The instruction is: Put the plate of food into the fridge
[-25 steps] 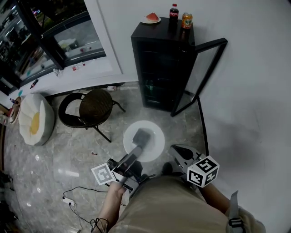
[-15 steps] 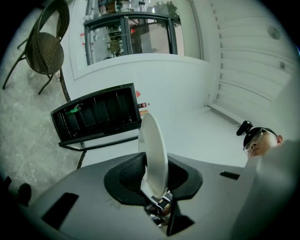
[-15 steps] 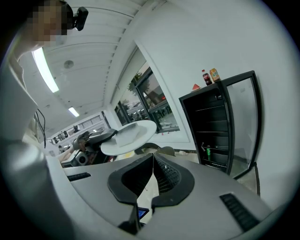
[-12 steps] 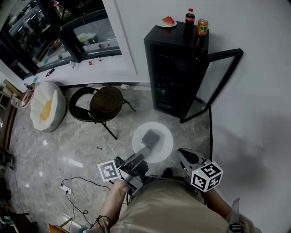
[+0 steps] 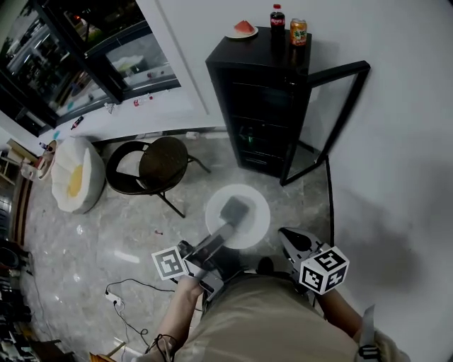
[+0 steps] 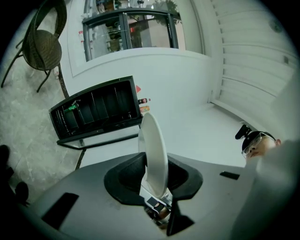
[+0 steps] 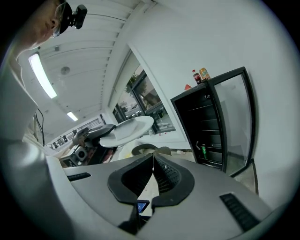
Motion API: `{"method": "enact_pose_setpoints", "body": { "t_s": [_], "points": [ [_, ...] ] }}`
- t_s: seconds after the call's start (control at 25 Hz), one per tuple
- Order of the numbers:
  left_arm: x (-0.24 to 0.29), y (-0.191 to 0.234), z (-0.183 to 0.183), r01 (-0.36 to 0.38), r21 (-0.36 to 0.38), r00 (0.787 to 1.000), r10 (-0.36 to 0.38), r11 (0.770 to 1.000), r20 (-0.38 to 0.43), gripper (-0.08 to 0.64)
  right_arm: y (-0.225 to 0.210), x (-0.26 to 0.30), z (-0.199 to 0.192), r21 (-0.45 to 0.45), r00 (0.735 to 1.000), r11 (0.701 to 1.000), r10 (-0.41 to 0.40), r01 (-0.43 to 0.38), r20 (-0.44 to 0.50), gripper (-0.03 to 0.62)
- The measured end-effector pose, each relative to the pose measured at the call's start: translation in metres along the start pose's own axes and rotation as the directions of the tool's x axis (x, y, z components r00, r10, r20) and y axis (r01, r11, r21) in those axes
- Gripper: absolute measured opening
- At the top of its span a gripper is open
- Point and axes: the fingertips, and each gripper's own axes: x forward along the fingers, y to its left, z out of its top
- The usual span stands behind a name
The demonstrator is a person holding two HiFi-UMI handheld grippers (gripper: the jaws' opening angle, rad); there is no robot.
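A white plate [image 5: 256,205] is held flat over the floor, with my left gripper [image 5: 235,210] shut on its near rim. It stands edge-on between the jaws in the left gripper view, plate [image 6: 153,145]. I cannot make out food on it. The black fridge [image 5: 258,106] stands ahead against the wall, its glass door [image 5: 333,106] swung open to the right. My right gripper [image 5: 289,240] hangs to the right of the plate, shut and empty. In the right gripper view its jaws [image 7: 153,171] meet, with the plate [image 7: 129,130] off to the left and the fridge [image 7: 206,122] to the right.
On the fridge top sit a small plate with a watermelon slice [image 5: 243,30], a cola bottle [image 5: 277,17] and a can [image 5: 299,32]. A round chair [image 5: 159,166] and a white cushion [image 5: 71,180] stand on the left. A cable [image 5: 120,300] lies on the floor.
The person has stepped a little closer to the fridge, carrying the plate along. Both grippers keep their state and their place in front of the body.
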Motion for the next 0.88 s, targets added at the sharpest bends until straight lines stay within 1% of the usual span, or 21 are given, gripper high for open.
{"method": "enact_pose_setpoints", "body": {
  "t_s": [0.24,0.44,0.56,0.68,0.88],
  "points": [
    [0.019,0.004,0.003,0.022,-0.019,1.0,-0.022,1.0,-0.019,0.083,-0.017,-0.005,-0.001,0.015,0.999,0.999,-0.038,0.038,-0.011,0.021],
    [0.022,0.013,0.011,0.026,-0.032,1.0,-0.027,0.999,-0.015,0.083,-0.019,0.005,0.005,0.006,0.999,0.999,-0.046,0.046,-0.013,0.023],
    [0.018,0.019,0.023,0.021,-0.033,1.0,-0.021,0.999,-0.02,0.083,-0.02,0.015,0.009,0.0,0.998,0.998,-0.07,0.07,0.003,0.022],
    [0.012,0.024,0.041,0.019,-0.03,1.0,-0.02,0.999,-0.013,0.083,-0.019,0.029,0.02,-0.006,0.997,0.997,-0.072,0.072,0.003,0.022],
    [0.009,0.029,0.068,0.035,-0.059,0.999,-0.035,0.998,-0.003,0.083,-0.012,0.05,0.035,-0.015,0.996,0.996,-0.084,0.084,0.0,0.022]
  ]
}}
